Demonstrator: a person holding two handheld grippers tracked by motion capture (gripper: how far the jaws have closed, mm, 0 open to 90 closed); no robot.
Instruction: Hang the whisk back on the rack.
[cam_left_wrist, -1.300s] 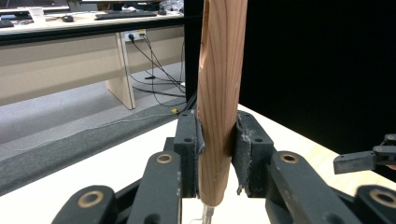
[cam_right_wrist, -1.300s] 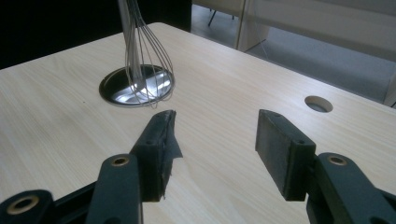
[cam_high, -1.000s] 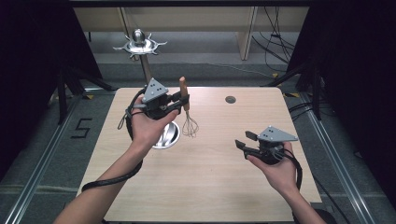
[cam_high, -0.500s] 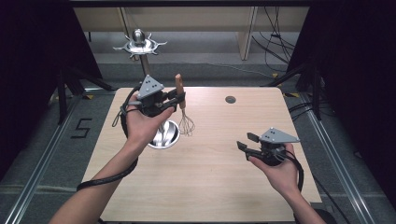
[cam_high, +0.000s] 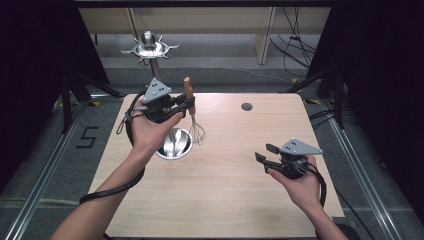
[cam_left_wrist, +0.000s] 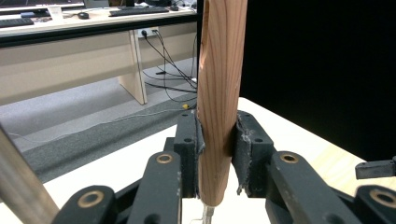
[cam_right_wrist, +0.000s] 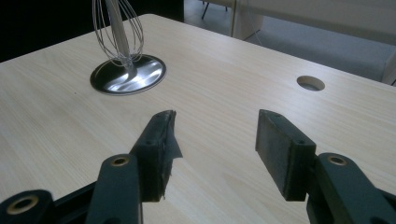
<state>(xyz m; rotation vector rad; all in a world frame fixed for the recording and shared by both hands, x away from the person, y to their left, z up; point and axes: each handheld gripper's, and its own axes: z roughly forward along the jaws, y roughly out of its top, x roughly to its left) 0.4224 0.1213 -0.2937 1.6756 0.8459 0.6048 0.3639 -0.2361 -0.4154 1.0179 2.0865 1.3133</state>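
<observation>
Left claw pinched on upright whisk | steel cup probably just left below | right claw spread, farther.

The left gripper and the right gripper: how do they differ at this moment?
The left gripper is shut on the whisk by its wooden handle; the right gripper is open, with nothing between its jaws. The left gripper is held above the metal bowl, at the far left of the table; the right gripper is at the right, nearer the person. Both have black jaws and a grey plate.
</observation>
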